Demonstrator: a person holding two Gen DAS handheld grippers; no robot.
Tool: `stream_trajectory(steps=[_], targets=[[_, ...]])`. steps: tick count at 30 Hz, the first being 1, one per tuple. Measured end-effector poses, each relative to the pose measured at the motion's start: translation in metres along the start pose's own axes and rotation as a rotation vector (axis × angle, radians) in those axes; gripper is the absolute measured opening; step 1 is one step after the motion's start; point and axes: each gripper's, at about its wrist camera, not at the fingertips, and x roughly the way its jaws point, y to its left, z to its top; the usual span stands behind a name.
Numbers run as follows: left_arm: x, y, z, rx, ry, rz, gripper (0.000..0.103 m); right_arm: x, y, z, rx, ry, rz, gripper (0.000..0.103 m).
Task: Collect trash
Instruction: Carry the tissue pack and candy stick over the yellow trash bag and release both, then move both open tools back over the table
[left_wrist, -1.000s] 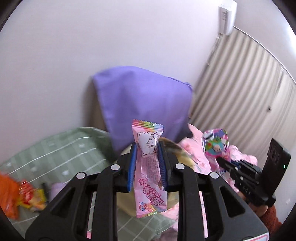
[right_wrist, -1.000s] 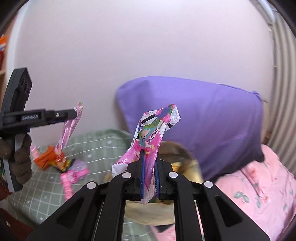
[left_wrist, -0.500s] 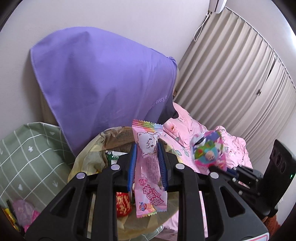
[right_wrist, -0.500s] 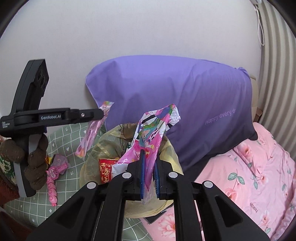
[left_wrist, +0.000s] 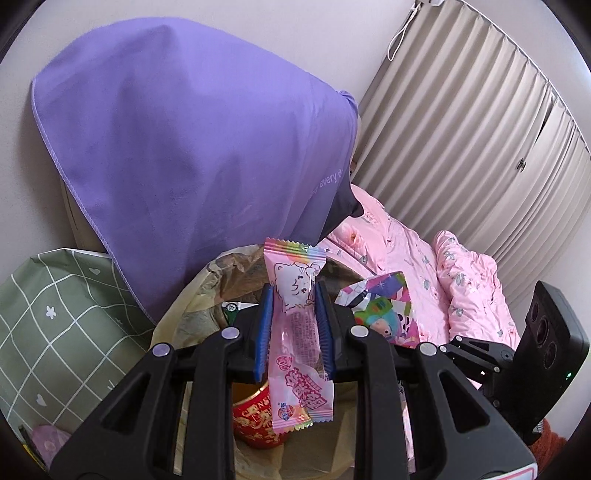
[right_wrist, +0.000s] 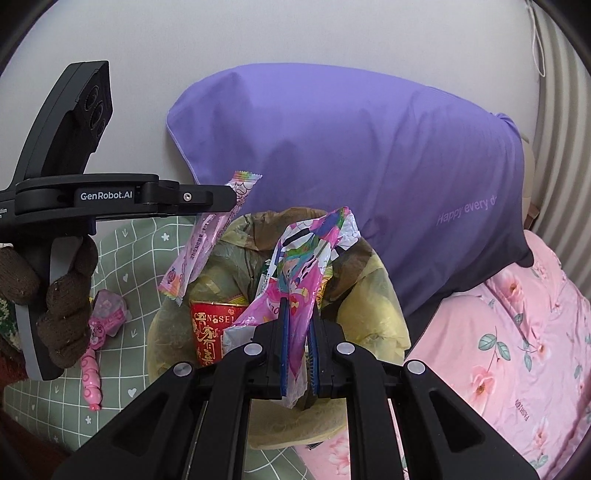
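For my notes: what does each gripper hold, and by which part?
Left gripper: pink candy wrapper, by its middle. Right gripper: colourful cartoon wrapper, by its lower end.

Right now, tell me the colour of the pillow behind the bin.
Purple pillow, clearest in the right wrist view.

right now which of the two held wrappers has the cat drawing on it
The pale pink candy wrapper in the left hand-held gripper: a white cat outline and rainbow crimped ends. The right hand-held gripper holds a brighter cartoon-printed wrapper instead.
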Motion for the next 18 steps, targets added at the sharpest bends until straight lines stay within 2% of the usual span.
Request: stream_trajectory(steps=[2, 4, 7, 9, 12, 15, 18], targets=[[0.002, 0.007, 0.003, -0.026, 0.010, -0.017, 0.030, 0.004, -0.001, 0.001, 0.009, 0.003, -0.003, 0.010], [0.006, 0.014, 0.006, -0.055, 0.028, -0.054, 0.045, 0.009, -0.002, 0.002, 0.019, 0.011, -0.001, 0.011], [0.005, 0.021, 0.007, -0.063, 0.028, -0.076, 0.055, 0.016, -0.005, 0.004, 0.033, 0.028, 0.015, 0.014], [-0.001, 0.025, 0.007, -0.075, 0.016, -0.078, 0.060, 0.019, -0.003, 0.003, 0.027, 0.035, 0.006, 0.030], [-0.018, 0.036, 0.002, -0.116, -0.021, -0.082, 0.062, 0.020, 0.001, 0.003, 0.022, 0.029, 0.005, 0.041], [-0.042, 0.053, -0.010, -0.155, -0.059, -0.054, 0.063, 0.018, 0.006, 0.004, 0.024, 0.019, -0.001, 0.041], [-0.067, 0.076, -0.031, -0.195, -0.083, 0.013, 0.063, 0.014, 0.012, 0.006, 0.018, 0.003, 0.007, 0.041]])
